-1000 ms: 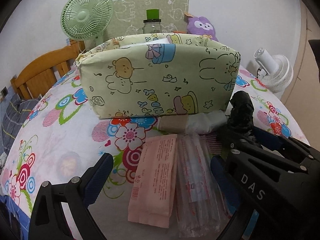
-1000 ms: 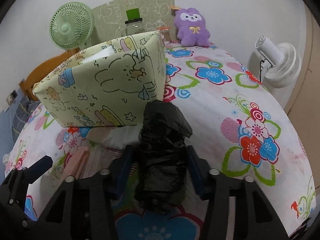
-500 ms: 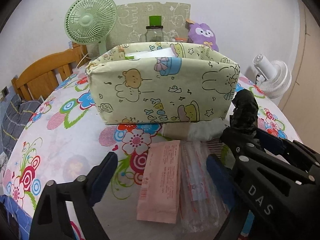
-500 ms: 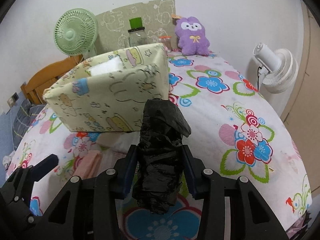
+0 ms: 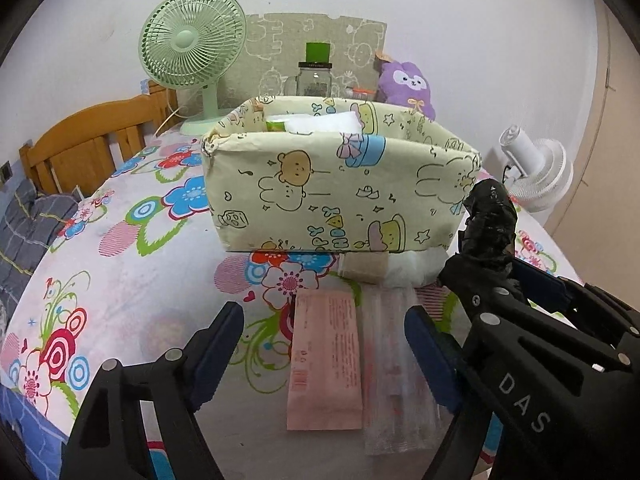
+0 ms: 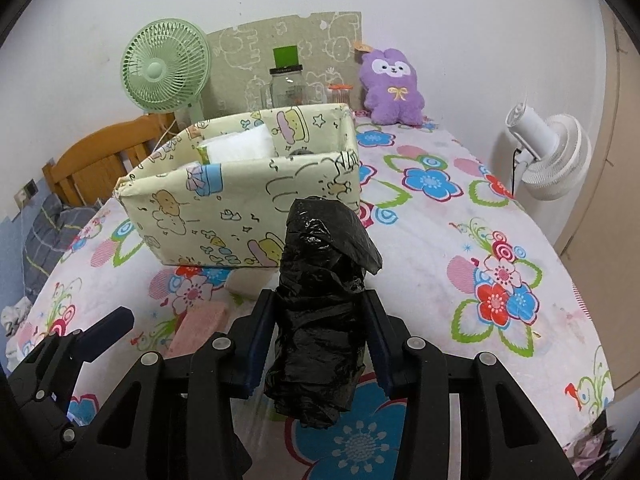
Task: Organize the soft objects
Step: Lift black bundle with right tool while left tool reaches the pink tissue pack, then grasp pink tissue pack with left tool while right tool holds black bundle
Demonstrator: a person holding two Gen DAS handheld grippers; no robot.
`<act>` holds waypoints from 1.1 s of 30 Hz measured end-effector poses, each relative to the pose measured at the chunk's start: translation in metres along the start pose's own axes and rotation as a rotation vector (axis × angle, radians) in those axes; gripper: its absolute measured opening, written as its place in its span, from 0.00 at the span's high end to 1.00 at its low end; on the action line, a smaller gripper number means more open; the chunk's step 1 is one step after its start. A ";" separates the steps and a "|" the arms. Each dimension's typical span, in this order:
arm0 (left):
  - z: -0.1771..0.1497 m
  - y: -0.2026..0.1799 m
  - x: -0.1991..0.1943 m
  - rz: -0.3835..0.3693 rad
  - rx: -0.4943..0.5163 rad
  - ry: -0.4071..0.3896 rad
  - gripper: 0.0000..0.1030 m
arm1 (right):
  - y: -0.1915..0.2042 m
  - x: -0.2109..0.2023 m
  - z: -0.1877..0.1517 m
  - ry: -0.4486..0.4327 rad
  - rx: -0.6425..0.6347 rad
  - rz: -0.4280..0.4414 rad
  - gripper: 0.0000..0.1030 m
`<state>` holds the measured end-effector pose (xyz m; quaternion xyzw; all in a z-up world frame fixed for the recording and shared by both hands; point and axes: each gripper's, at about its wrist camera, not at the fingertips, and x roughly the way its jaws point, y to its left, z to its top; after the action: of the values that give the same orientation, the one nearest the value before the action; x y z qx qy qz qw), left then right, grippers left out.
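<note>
Black plastic-bag roll [image 6: 320, 312] sits upright between the pads of the right hand-held gripper [image 6: 318, 344], clamped on both sides and lifted clear of the flowered bench cover [image 6: 432, 248]. Roll stands in front of the cartoon-print fabric box [image 6: 240, 200], near its right corner. Box already holds a white soft pack [image 6: 240, 146] (a green-edged item beside it). Left hand-held gripper [image 5: 324, 354] hangs over the bench, jaws closing but still wide, pads touching nothing. Beneath them lie a pink packet [image 5: 325, 364] and a clear plastic sleeve [image 5: 394, 376], side by side. A white bundle with a tan band [image 5: 384, 268] rests against the box's front base.
</note>
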<state>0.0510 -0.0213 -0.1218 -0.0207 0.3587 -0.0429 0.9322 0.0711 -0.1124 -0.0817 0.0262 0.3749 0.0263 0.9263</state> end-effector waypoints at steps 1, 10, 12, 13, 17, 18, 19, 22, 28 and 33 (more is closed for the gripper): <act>0.000 0.001 -0.001 -0.001 -0.004 -0.001 0.18 | 0.001 -0.001 0.001 -0.003 -0.004 -0.004 0.55; -0.003 0.016 0.008 0.029 -0.034 0.029 0.19 | 0.011 0.003 -0.001 0.013 -0.020 -0.012 0.55; -0.005 0.018 0.011 0.030 -0.037 0.041 0.20 | 0.014 0.006 -0.002 0.021 -0.024 -0.012 0.55; -0.005 0.019 0.013 0.029 -0.037 0.048 0.21 | 0.015 0.007 -0.002 0.024 -0.026 -0.012 0.55; -0.009 0.021 0.021 -0.009 -0.047 0.089 0.24 | 0.019 0.014 -0.004 0.040 -0.034 -0.014 0.55; -0.009 0.020 0.021 -0.012 -0.046 0.088 0.24 | 0.019 0.015 -0.004 0.043 -0.033 -0.013 0.55; -0.009 0.019 0.022 -0.012 -0.043 0.087 0.24 | 0.019 0.016 -0.004 0.046 -0.033 -0.014 0.55; -0.009 0.017 0.024 -0.010 -0.030 0.090 0.23 | 0.018 0.019 -0.004 0.052 -0.032 -0.021 0.55; -0.009 0.012 0.028 0.008 -0.003 0.089 0.24 | 0.013 0.024 -0.004 0.060 -0.022 -0.029 0.55; -0.010 0.008 0.028 0.042 0.027 0.083 0.35 | 0.012 0.027 -0.004 0.062 -0.017 -0.024 0.55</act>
<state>0.0658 -0.0165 -0.1484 0.0012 0.3968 -0.0287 0.9174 0.0870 -0.0990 -0.1022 0.0131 0.4036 0.0190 0.9146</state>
